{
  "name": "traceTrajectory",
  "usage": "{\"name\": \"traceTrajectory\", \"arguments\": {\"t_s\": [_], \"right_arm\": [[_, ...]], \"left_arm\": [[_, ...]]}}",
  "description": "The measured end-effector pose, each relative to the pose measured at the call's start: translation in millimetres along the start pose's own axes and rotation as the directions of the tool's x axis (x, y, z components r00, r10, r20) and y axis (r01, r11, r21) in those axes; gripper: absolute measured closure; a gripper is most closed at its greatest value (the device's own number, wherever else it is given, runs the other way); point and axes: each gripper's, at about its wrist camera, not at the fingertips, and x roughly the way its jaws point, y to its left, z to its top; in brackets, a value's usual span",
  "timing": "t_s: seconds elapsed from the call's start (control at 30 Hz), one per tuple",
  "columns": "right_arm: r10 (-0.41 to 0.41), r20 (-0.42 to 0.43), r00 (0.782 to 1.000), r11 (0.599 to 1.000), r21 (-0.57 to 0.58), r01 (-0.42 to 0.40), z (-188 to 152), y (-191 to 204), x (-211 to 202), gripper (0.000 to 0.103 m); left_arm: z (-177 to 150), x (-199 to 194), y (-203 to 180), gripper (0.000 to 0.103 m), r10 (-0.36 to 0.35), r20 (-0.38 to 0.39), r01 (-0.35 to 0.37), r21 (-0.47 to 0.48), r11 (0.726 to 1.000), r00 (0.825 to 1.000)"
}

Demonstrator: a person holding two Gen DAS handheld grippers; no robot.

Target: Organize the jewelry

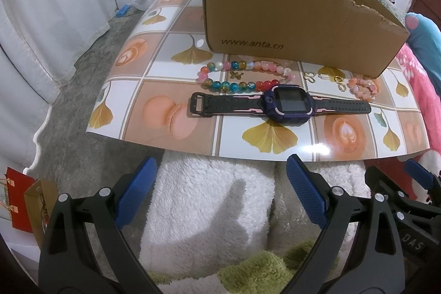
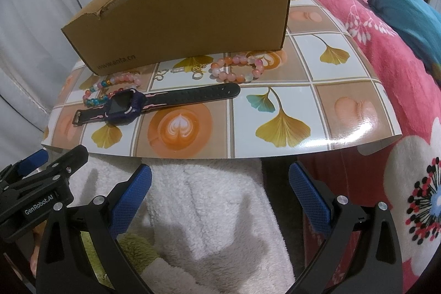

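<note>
We see L claw (image 1: pixel 219 181) & R claw (image 2: pixel 220 183) both wide, empty | smartwatch (image 1: pixel 278 105), bead bracelets (image 1: pixel 242 75) on patterned worktop (image 2: pixel 303 112) before cardboard box (image 1: pixel 289 24) | pink blanket (image 2: pixel 386 51) R side

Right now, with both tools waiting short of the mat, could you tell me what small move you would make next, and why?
I would probably ease the right tool forward over the mat edge toward the watch. Both tools are open and empty, the left tool included. The watch lies nearest the edge, and the cardboard box stands open just behind the jewelry.
</note>
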Motion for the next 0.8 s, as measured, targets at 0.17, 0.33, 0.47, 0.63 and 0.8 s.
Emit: {"name": "traceTrajectory", "arguments": {"t_s": [0.17, 0.33, 0.47, 0.63, 0.8], "right_arm": [[-0.010, -0.002, 1.000, 1.000, 0.006, 0.011, 2.2, -5.1, 2.3, 0.006], [-0.019, 0.017, 1.000, 1.000, 0.013, 0.019, 10.2, -9.5, 2.6, 0.006], [-0.008, 0.050, 0.999, 1.000, 0.007, 0.008, 16.1, -14.8, 2.3, 0.006], [0.036, 0.091, 0.995, 0.998, -0.053, -0.031, 24.0, -12.7, 0.7, 0.006], [0.134, 0.109, 0.985, 0.978, -0.175, -0.114, 34.0, -2.6, 0.1, 0.006]], "left_arm": [[0.8, 3.1, 2.1, 0.011, 0.003, 0.012, -0.003, 0.007, 1.000, 1.000], [3.6, 4.9, 10.4, 0.011, 0.011, 0.035, -0.012, 0.021, 1.000, 0.999], [8.4, 12.7, 18.5, 0.011, 0.022, 0.030, -0.024, 0.049, 0.999, 0.999], [14.9, 13.2, 33.1, 0.011, -0.117, 0.096, 0.111, 0.071, 0.991, 0.988], [22.0, 7.6, 42.2, 0.011, -0.209, 0.187, 0.196, 0.083, 0.977, 0.960]]}}
